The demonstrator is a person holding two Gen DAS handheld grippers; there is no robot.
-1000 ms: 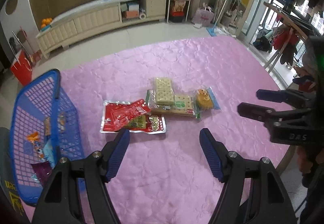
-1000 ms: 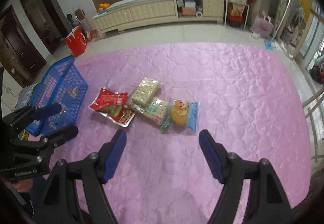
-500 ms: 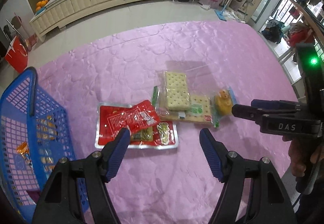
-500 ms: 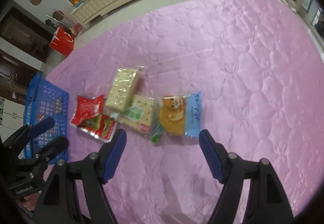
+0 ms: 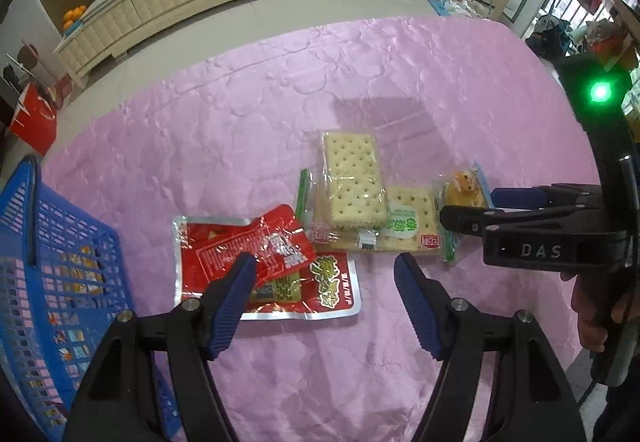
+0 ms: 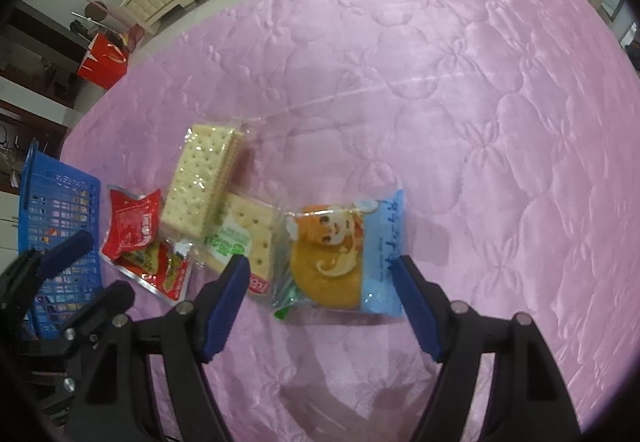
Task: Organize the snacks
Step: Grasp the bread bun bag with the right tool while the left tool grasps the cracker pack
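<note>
Left gripper spread wide, empty, above red foil snack packet. Right gripper spread, empty, straddling blue-edged clear cake packet.

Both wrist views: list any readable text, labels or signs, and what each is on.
"DAS": white letters on the right gripper body, left wrist view.
Red snack packs: white and yellow print, too distorted to read.
Cracker pack: green round label and red tag, unreadable.
Cake pack: dark script on its blue strip, too blurred.
Left gripper: no text seen.
</note>
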